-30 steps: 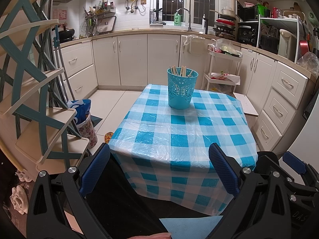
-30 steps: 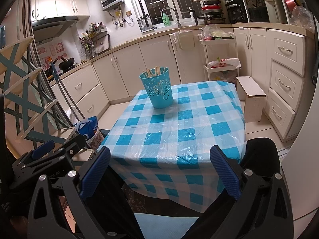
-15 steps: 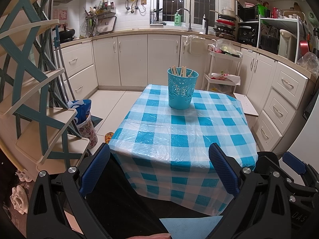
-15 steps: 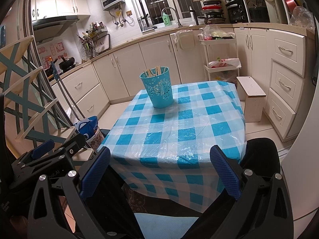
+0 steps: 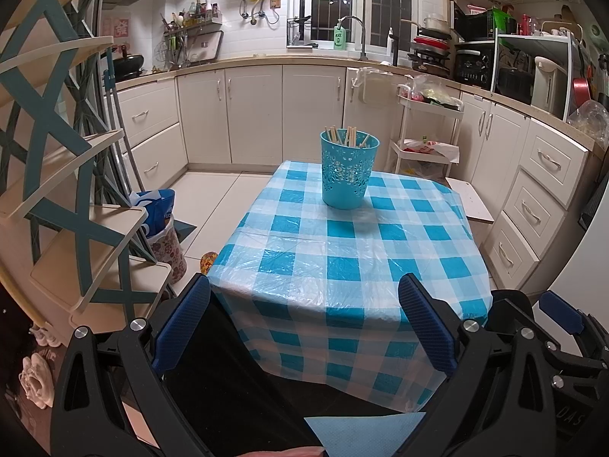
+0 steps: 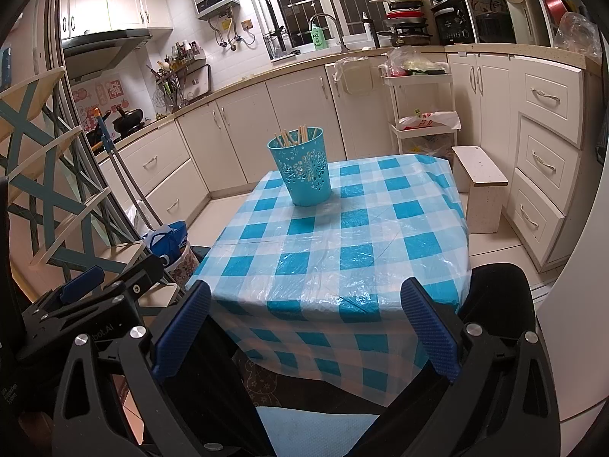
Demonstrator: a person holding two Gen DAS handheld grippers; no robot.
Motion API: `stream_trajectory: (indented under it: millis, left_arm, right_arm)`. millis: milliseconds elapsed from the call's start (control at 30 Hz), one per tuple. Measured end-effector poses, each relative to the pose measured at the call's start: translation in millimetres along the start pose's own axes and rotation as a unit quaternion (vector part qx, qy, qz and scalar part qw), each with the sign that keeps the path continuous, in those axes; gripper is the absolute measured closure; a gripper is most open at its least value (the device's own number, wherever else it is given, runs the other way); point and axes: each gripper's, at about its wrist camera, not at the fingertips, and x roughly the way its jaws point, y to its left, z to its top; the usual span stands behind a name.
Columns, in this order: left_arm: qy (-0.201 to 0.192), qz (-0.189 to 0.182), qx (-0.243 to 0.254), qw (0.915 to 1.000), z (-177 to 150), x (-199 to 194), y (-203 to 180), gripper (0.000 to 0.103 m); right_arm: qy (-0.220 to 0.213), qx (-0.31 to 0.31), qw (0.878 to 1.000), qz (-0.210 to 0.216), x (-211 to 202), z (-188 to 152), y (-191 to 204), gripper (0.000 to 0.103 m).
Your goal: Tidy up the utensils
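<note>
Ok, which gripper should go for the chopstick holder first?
Marginally the left gripper: the blue holder sits nearly centred ahead of it, but left of centre for the right gripper. Both are open and held back from the table.

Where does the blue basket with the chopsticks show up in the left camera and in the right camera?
Left wrist: the basket stands just right of centre, in the upper half, at the table's far end.
Right wrist: the basket stands at centre, above the middle, at the far left of the tabletop.
Shared landmark: the white trolley, right of the basket in both.
</note>
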Motion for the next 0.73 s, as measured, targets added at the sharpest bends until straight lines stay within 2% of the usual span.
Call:
stream_trajectory:
  millis: [133,267,333,567,733]
  left_arm:
    - [0.001,0.0,0.0,1.0,-0.9,1.2,0.3,0.008]
    - [-0.049,-0.007,-0.011,0.9987,-1.7,-10.8,8.4,0.008]
    - [-0.055,0.002,-0.004,0.9985,-1.7,-11.8,8.6,0.008]
    - [-0.032,-0.007,-0.012,0.9994,-0.5,-2.8,12.9,0.008]
    - [-0.032,-0.008,-0.01,0.9994,-3.2,-3.6,10.5,0.008]
  right_arm:
    - [0.001,0.001,1.0,0.0,-0.1,0.3,0.1,0.007]
    - [0.0,0.002,1.0,-0.001,-0.5,-1.2,-0.1,0.007]
    - [-0.002,0.001,1.0,-0.001,-1.4,-1.7,-0.3,0.007]
    - [-0.004,0.002,1.0,-0.001,-8.5,-10.5,-3.4,0.007]
    - [-0.003,0.001,1.0,-0.002,-5.8,-7.2,-2.5,0.007]
